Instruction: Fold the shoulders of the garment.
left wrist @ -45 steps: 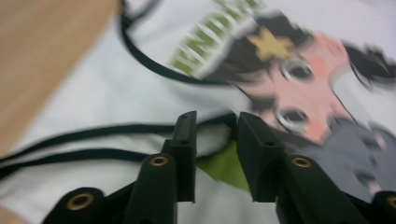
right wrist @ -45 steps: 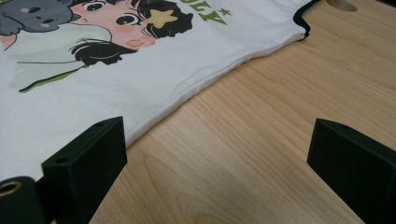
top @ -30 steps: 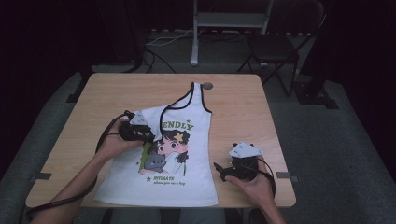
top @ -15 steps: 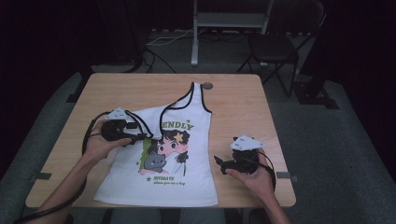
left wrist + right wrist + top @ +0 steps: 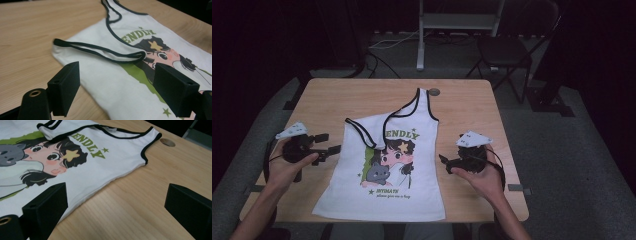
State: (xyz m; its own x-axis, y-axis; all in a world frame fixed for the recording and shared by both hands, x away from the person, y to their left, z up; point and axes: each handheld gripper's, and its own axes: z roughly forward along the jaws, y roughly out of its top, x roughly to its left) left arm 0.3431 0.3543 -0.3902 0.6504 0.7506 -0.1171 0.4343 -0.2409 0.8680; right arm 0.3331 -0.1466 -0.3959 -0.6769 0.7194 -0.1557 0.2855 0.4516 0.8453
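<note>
1. The left tongs (image 5: 331, 144) stand wide, their jaws having just been opening, with nothing between them; they hang just off the left edge of the tank top (image 5: 387, 170) without touching it.
2. In the left gripper view the two black jaws frame the cloth from above, well apart from each other.
3. The right tongs (image 5: 443, 161) are also spread wide and empty, just beside the garment's right edge, over bare wood of the surface (image 5: 332, 95).
4. The white tank top lies flat in the middle of the surface, hem toward the person.
5. Its left shoulder strap (image 5: 100, 51) is folded over onto the chest, covering the start of the green lettering; the right strap (image 5: 422, 100) points toward the far edge.
6. Black trim edges the neckline and armholes; the print shows a cartoon girl with a yellow star and a grey cat.
7. A small round disc (image 5: 434, 92) sits in the surface just past the right strap.
</note>
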